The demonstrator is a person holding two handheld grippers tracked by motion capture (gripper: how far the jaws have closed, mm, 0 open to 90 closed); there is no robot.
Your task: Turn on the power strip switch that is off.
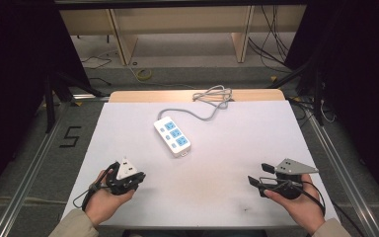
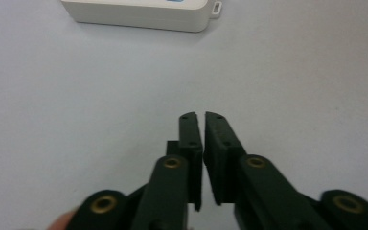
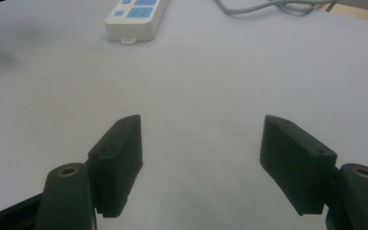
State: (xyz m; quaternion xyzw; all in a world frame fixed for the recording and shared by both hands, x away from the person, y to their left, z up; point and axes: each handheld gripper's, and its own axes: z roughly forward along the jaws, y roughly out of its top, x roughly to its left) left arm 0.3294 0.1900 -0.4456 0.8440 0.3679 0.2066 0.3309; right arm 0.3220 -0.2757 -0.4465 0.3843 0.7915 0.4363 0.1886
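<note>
A white power strip (image 1: 172, 136) with blue sockets lies near the middle of the white table (image 1: 237, 148), and its grey cord (image 1: 209, 101) runs to a coil at the far edge. My left gripper (image 1: 137, 176) rests at the front left, shut with nothing between its jaws; the left gripper view has the black jaws (image 2: 204, 117) nearly touching, with the strip's end (image 2: 139, 12) ahead of them. At the front right my right gripper (image 1: 257, 174) stands open and empty; in its own view the right gripper (image 3: 201, 127) points across bare table toward the power strip (image 3: 135, 17).
The table's wooden far edge (image 1: 148, 95) shows behind the white sheet. Past it are shelving legs, loose cables on the floor and a yellow cable (image 1: 143, 74). Metal rails (image 1: 27, 163) run along both sides of the table.
</note>
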